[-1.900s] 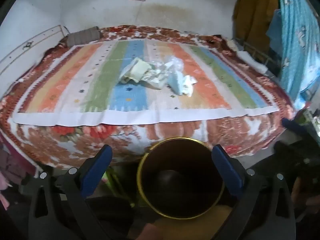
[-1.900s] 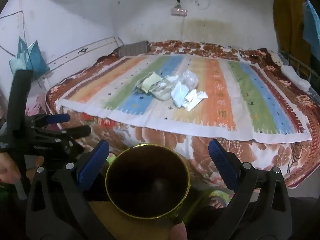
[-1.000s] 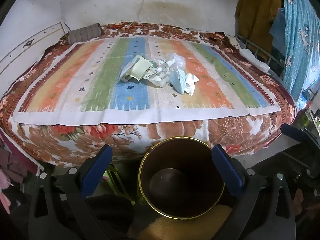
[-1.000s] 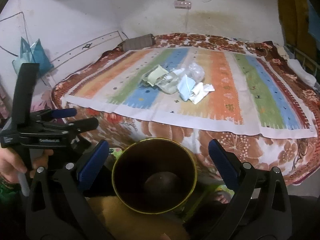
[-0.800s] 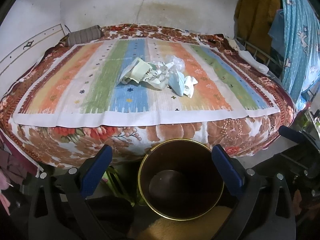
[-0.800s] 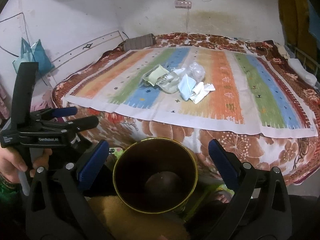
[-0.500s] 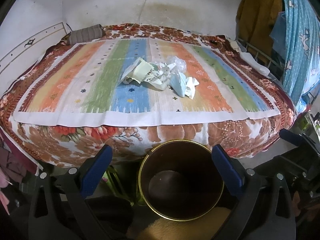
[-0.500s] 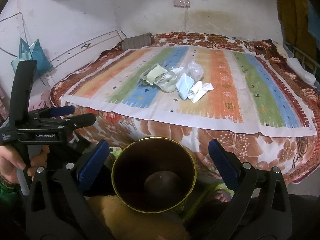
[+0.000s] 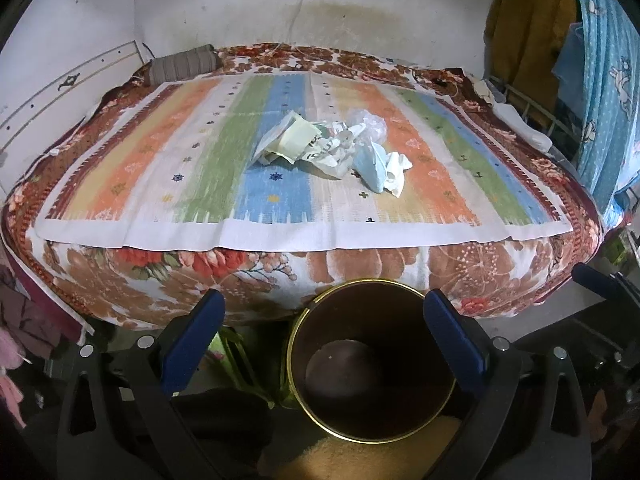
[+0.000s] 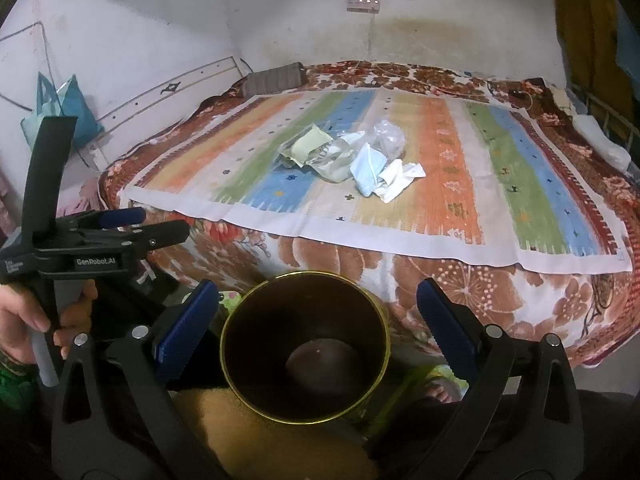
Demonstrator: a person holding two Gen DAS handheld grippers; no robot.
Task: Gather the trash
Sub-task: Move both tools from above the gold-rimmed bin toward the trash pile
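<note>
Both grippers, left [image 9: 324,320] and right [image 10: 318,308], spread wide and empty above a bin [image 9: 372,376]; trash [image 9: 332,148] litters the striped bed [image 9: 160,168].

Both wrist views sit low at the bed's foot, facing the far white wall — the left squarely, the right from further left, angled rightward. Both share the gold-rimmed dark round bin [image 9: 372,364] [image 10: 306,346] close below, and the crumpled paper-and-plastic pile [image 9: 336,148] [image 10: 352,160] on the striped cloth [image 9: 168,168] [image 10: 500,196] farther off.
</note>
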